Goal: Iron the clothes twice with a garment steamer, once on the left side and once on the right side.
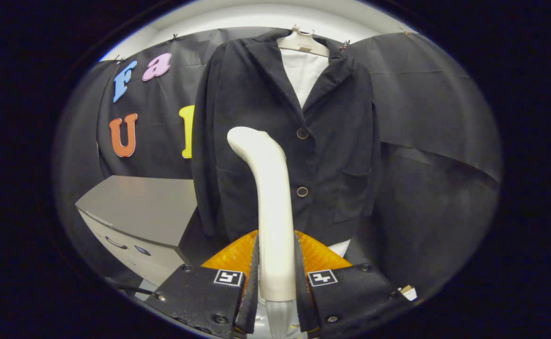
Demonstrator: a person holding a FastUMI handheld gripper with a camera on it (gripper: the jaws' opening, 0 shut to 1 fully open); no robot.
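Black cloth wall [421, 117] is draped and creased, clipped along its top edge to a pale band [266, 12] above it. Grey cabinet [136, 207] stands low against the cloth – flat top, dark handle [115, 243] on its lighter front. Lighting even, dim.

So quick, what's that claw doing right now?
Claw: closed on the white steamer, both fingers pressing its handle, head raised before the dark jacket.

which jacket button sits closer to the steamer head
The upper button, just beside the steamer head; the lower button sits by its neck. Tool grips the steamer.
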